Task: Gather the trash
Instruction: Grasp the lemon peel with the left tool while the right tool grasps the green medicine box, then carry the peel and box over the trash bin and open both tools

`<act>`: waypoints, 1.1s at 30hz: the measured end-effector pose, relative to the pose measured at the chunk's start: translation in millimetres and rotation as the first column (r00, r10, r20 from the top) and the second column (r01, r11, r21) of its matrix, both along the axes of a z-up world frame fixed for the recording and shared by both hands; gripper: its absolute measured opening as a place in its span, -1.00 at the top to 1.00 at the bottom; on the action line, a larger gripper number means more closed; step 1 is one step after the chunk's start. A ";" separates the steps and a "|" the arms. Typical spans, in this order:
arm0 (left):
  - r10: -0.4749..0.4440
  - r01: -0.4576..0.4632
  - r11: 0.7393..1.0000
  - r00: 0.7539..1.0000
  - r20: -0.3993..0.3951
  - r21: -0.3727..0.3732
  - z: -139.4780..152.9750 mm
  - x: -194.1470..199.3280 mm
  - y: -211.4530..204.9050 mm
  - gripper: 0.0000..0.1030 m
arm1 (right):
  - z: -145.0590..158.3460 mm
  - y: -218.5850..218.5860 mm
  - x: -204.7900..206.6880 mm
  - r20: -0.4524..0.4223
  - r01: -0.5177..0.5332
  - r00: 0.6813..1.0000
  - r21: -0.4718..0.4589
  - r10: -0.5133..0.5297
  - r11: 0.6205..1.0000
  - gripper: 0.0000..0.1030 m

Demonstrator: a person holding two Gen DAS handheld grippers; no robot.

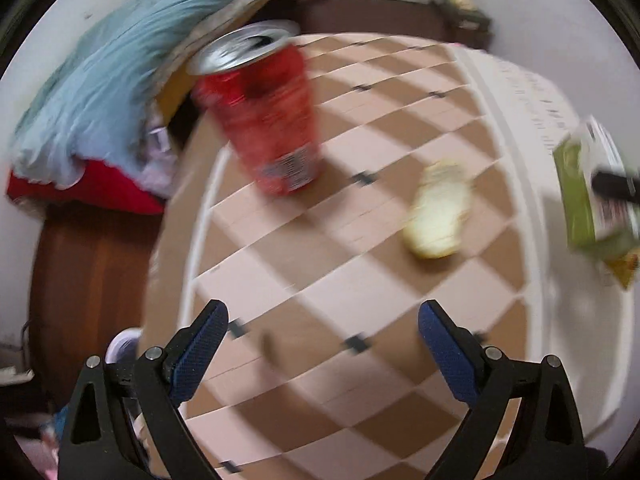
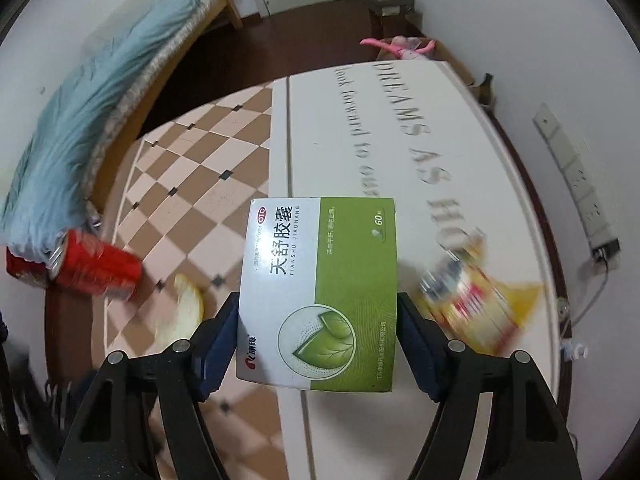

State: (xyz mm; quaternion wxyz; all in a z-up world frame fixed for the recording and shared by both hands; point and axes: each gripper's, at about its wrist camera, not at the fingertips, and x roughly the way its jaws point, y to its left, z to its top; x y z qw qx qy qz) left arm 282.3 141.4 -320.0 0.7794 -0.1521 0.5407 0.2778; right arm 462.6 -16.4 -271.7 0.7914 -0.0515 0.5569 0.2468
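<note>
A green-and-white medicine box (image 2: 318,294), a flat rectangular carton printed with a leaf emblem, sits clamped between the blue textured pads of the right gripper (image 2: 318,340), held above a desk (image 2: 400,152) whose cover is half brown-and-cream checkered pattern and half white panel with grey lettering. The left gripper (image 1: 323,342) hangs over the checkered half with its jaws spread wide and nothing between them. Ahead of it a red drink can (image 1: 260,120), cylindrical with a silver top, stands upright on the pattern near the desk's far left edge; the image is motion-blurred. A pale, oblong scrap (image 1: 438,210), soft-edged and yellowish, lies on the checks between the can and the white panel; what it is cannot be told. In the right wrist view a crumpled yellow-and-red wrapper (image 2: 476,292), heavily blurred, rests on the white panel just right of the held box. Beyond the desk's left side a bed (image 2: 224,4) with a wooden frame carries a rumpled light blue blanket (image 1: 120,64) over red fabric (image 1: 92,190). A white power strip (image 2: 576,184) runs along the wall on the right, and a small stool-like stand (image 2: 388,0) sits on the dark floor at the far end of the room.
</note>
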 end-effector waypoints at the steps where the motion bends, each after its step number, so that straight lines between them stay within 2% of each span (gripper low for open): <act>1: -0.023 0.023 1.000 1.000 0.008 -0.005 -1.1 7.2 -3.2 -0.87 | 2.1 -8.8 -6.5 0.004 0.009 1.000 0.002 -0.009 1.000 -0.47; 7: -0.126 0.126 0.992 0.992 -0.008 -0.032 -18.0 51.7 -9.8 -0.82 | -12.1 -37.2 -13.9 -0.039 0.068 0.997 0.021 -0.067 0.997 -0.47; 10: -0.176 0.175 0.984 0.983 -0.050 -0.007 -28.0 73.9 -10.0 -0.46 | -14.0 -33.2 -10.6 -0.036 0.074 0.997 0.022 -0.074 0.997 -0.47; 11: -0.182 0.182 0.983 0.981 -0.060 -0.009 -31.2 78.4 -10.8 -0.28 | -13.9 -30.5 -9.6 -0.037 0.076 0.996 0.023 -0.075 0.997 -0.46; 12: -0.182 0.182 0.983 0.983 -0.040 -0.005 -29.2 80.4 -11.1 0.06 | -13.9 -28.0 -9.2 -0.037 0.074 0.997 0.023 -0.073 0.997 -0.46; 15: -0.185 0.185 0.983 0.982 -0.040 -0.004 -25.4 85.5 -13.1 0.34 | -12.2 -21.0 -8.4 -0.038 0.058 0.998 0.023 -0.057 0.998 -0.46; 18: -0.182 0.183 0.983 0.983 -0.035 0.028 -20.4 82.9 -15.5 0.44 | -8.5 -16.2 -9.8 -0.027 0.039 0.999 0.024 -0.038 0.999 -0.46; 23: -0.165 0.165 0.985 0.986 -0.004 0.051 -10.2 63.3 -10.2 0.47 | 4.9 -18.7 -13.2 -0.004 0.028 1.000 0.043 -0.028 0.999 -0.46; 28: -0.163 0.159 0.985 0.985 0.058 0.070 17.0 42.3 -12.5 0.48 | 24.8 -24.0 -25.1 0.033 0.008 0.999 0.056 -0.010 0.998 -0.46; 33: -0.165 0.155 0.985 0.976 0.139 0.081 56.2 10.0 -21.6 0.48 | 49.6 -30.8 -45.2 0.058 -0.020 0.998 0.089 0.015 0.996 -0.46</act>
